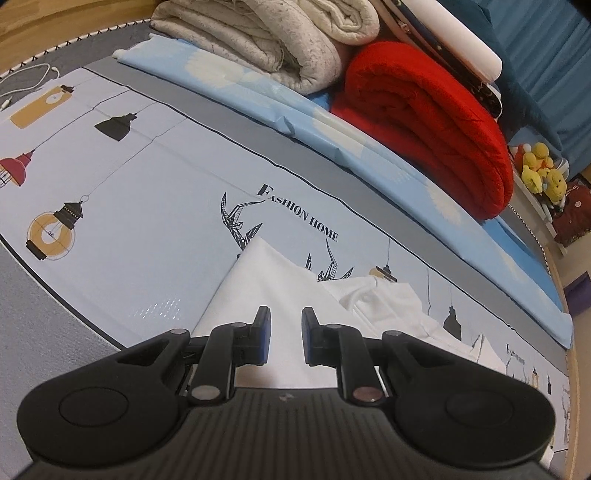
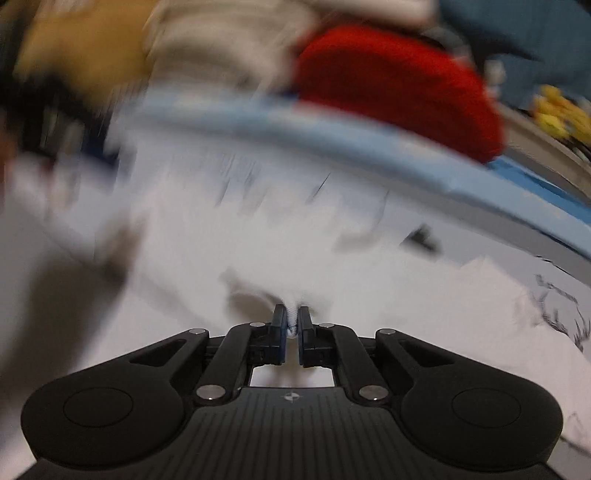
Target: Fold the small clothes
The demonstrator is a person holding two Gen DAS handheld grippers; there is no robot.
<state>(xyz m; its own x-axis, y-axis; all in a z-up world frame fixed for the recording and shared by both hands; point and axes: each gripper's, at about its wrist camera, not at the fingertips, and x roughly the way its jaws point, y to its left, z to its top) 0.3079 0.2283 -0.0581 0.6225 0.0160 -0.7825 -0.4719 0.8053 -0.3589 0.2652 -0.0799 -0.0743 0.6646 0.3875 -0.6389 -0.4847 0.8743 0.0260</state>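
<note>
A white garment lies on a printed light-blue sheet, partly folded, with a pointed corner toward the far side. My left gripper hovers over the garment's near part, open and empty. In the right wrist view, which is heavily motion-blurred, my right gripper is shut on a pinch of the white garment, whose cloth spreads out in front of it.
A folded red blanket and a rolled beige quilt lie on a light-blue cloth at the far side. Yellow plush toys sit at the far right. A white cable lies far left.
</note>
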